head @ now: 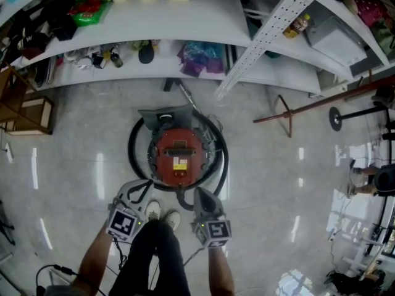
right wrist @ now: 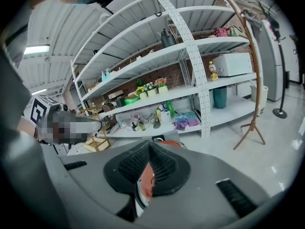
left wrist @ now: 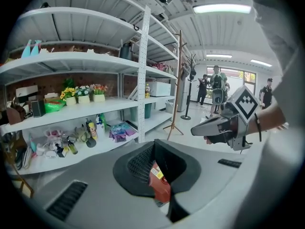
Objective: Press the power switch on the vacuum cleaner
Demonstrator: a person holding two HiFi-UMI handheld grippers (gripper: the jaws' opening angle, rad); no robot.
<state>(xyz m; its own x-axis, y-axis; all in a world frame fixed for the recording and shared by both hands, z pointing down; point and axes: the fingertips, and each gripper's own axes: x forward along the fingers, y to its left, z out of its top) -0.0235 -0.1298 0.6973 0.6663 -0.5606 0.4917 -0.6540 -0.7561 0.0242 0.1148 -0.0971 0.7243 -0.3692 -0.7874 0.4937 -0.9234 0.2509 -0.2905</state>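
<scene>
Both tools are out in front of you, pointing down at the floor. Your left gripper (head: 137,193) has its pads drawn together at the far end. Nothing is held between them, and only a sliver of red shell shows through the slit. Your right gripper (head: 203,197) is the same: jaws closed to a blunt point, and empty. The vacuum cleaner (head: 179,156) sits just ahead of both tips, between the lines the two tools point along. Its black hose (head: 133,145) loops round the body and runs close by your left tip.

Here's where it could slip. The red top looks domed, so a closed point coming in at a slant may skate off instead of pushing down. It's a canister on a smooth floor, so a forward shove rather than a downward one could send it away from your tips, toward the shelving (head: 203,23). The hose curl by the left tool could catch that jaw if you swing it across. As for the switch, I can't pick it out for certain from up here. The dark panel (head: 178,147) and yellow label (head: 179,163) beyond your right tip could be mistaken for it, so a press may land on the wrong spot.
</scene>
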